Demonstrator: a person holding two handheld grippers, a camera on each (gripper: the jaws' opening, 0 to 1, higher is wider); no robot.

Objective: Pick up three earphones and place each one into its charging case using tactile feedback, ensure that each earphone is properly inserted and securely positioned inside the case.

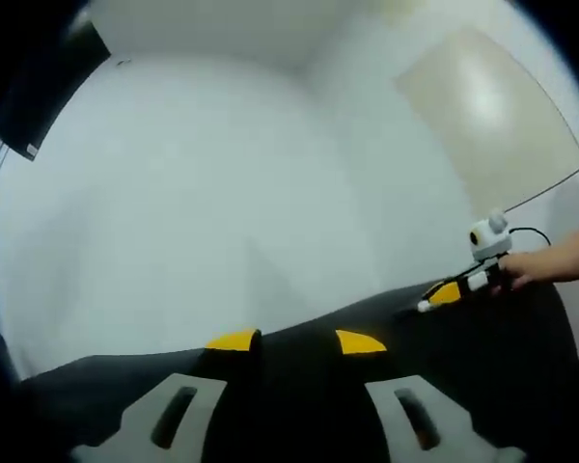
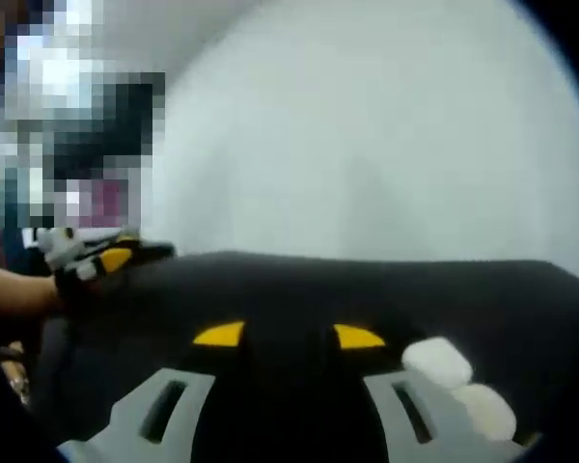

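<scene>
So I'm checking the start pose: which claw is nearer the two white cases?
Right. The white cases lie just past the right claw's right tip; the left claw is across the black mat.

The right tongs (image 2: 288, 337) rise from the bottom of the right gripper view, with the two yellow tips apart and nothing between them; they hang over a black tabletop (image 2: 367, 289); two white charging cases (image 2: 437, 361) lie on it just to the right of the tongs, one touching the other; far to the left, the left tongs (image 2: 101, 258) are held by a hand (image 2: 19, 289); a pale wall (image 2: 367, 125) stands behind the tabletop.
</scene>
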